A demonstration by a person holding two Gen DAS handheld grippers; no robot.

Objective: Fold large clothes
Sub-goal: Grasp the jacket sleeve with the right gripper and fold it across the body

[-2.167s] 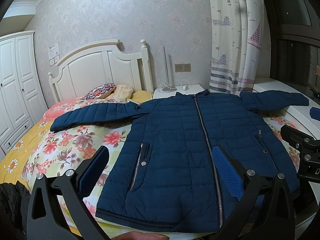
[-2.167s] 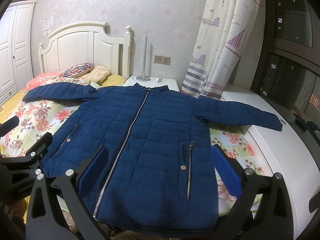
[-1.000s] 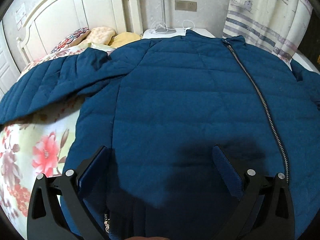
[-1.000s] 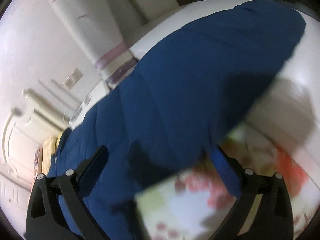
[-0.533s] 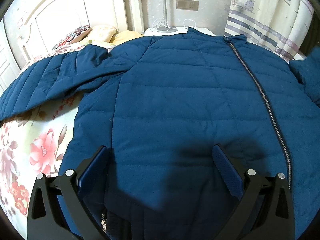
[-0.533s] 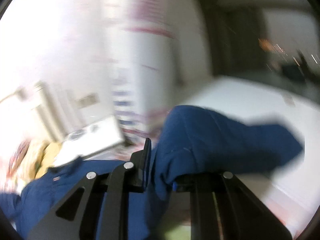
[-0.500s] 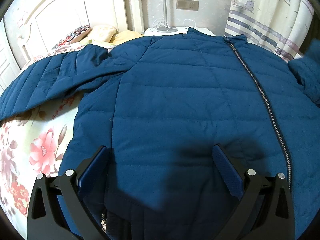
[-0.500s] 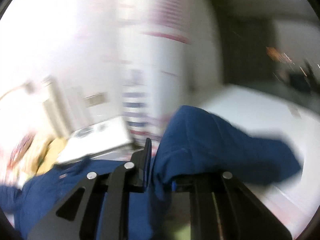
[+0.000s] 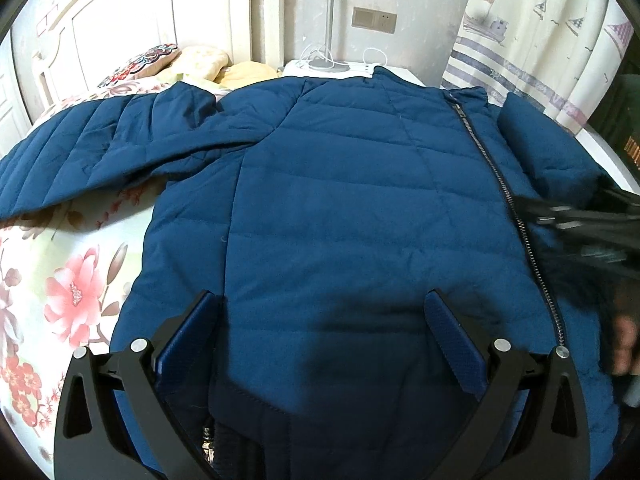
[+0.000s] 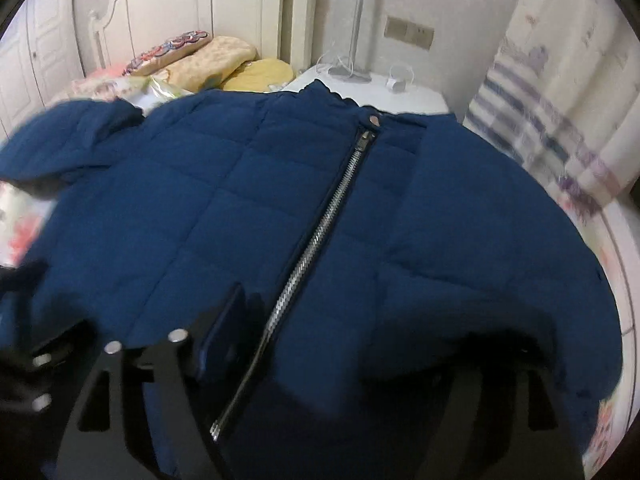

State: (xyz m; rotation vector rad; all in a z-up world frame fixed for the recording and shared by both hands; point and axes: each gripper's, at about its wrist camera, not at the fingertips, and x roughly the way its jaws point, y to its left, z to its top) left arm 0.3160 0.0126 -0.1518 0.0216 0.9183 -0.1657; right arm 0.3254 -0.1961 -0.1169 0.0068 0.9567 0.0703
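Nearest the left-wrist camera, the left gripper [image 9: 320, 344] hangs over the lower front of the jacket [image 9: 340, 200], its fingers [image 9: 452, 344] spread wide with nothing between them. The right gripper [image 10: 348, 344] sits low over the zip [image 10: 320, 240]; its fingers have just been opening, and the folded-in right sleeve [image 10: 480, 280] drapes across its right side, hiding that finger, so I judge the cloth released rather than pinched. In the left view this gripper is only a dark blur at the right edge.

The jacket lies front-up on the bed [image 9: 72, 280], collar toward the headboard [image 9: 132, 20]. Its left sleeve [image 9: 100, 160] lies stretched out across the flowered sheet.

Step in hand, as I read it: the right sleeve fold is finishing. The next move calls for the left gripper to take the left sleeve near its cuff and carry it across the chest.

Compared with 2 seconds ago, the right sleeve no longer reaches out toward the window side; it lies doubled over the body.
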